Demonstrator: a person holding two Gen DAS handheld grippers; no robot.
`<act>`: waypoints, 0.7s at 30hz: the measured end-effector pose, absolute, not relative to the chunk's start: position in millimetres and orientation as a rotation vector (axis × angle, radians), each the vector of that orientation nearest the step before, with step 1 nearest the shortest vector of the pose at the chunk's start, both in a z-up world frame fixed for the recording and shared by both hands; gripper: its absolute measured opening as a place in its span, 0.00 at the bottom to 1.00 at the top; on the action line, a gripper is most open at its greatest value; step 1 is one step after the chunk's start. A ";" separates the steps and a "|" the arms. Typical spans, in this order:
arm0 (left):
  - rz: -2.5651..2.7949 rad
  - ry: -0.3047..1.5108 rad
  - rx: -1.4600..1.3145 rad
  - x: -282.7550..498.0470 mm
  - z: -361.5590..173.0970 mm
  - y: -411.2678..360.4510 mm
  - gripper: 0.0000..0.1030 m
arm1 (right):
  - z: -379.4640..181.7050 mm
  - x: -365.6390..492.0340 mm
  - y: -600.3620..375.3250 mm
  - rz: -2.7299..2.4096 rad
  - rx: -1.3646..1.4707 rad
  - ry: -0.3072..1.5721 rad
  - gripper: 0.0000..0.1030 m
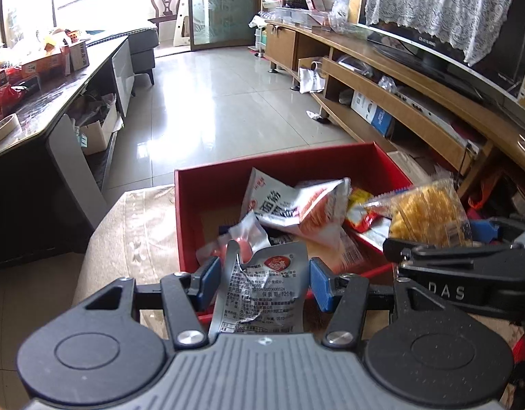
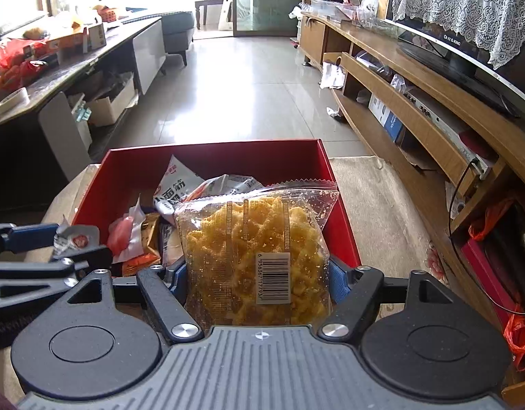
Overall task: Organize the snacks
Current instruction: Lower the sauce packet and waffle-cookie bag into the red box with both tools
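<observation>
A red box (image 1: 208, 184) (image 2: 344, 225) sits on a beige cloth and holds several snack packets. In the left wrist view my left gripper (image 1: 260, 282) is shut on a crumpled silver sachet (image 1: 262, 287), held over the box's near edge. In the right wrist view my right gripper (image 2: 257, 273) is shut on a clear bag of yellow snacks (image 2: 252, 249) with a barcode label, above the box's near right part. Each gripper shows in the other's view: the right one with the yellow bag (image 1: 426, 212) at the right, the left one with the sachet (image 2: 74, 239) at the left.
A dark long table (image 1: 51, 102) with boxes and bags runs along the left. A wooden TV cabinet (image 1: 416, 102) with a television (image 1: 467, 51) lines the right wall. Shiny tiled floor (image 1: 228, 102) lies beyond the box. The beige cloth (image 2: 382, 212) extends to the box's right.
</observation>
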State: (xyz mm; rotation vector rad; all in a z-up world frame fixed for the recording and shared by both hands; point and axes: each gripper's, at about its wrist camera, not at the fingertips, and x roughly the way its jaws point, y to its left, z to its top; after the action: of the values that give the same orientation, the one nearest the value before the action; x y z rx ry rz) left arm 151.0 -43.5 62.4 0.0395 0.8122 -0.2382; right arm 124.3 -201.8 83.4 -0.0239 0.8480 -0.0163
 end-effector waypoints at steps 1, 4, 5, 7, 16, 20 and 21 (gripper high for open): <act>-0.237 0.811 0.035 153.3 63.0 -43.7 0.49 | 82.8 126.5 -202.2 -0.017 -0.022 0.850 0.77; -0.235 0.806 0.032 158.6 63.9 -46.7 0.49 | 83.1 131.3 -204.0 -0.023 -0.021 0.845 0.77; -0.234 0.806 0.029 160.6 63.9 -47.4 0.49 | 83.5 133.3 -204.8 -0.024 -0.018 0.843 0.77; -0.233 0.806 0.025 164.4 63.5 -49.6 0.49 | 83.9 137.3 -206.1 -0.027 -0.012 0.839 0.77; -0.221 0.813 0.027 185.8 56.4 -57.6 0.49 | 82.3 155.6 -210.3 -0.035 -0.005 0.826 0.77; -0.214 0.817 0.031 195.5 51.7 -60.2 0.49 | 78.5 164.7 -211.2 -0.039 -0.009 0.822 0.77; -0.212 0.819 0.031 197.9 50.7 -60.7 0.49 | 77.2 166.8 -211.7 -0.039 -0.005 0.823 0.77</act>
State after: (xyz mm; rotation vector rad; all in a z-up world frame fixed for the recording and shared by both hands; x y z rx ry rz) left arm 197.9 -60.7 50.7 0.0309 0.8191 -0.2117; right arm 166.8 -211.7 77.2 -0.0053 0.8229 -0.0391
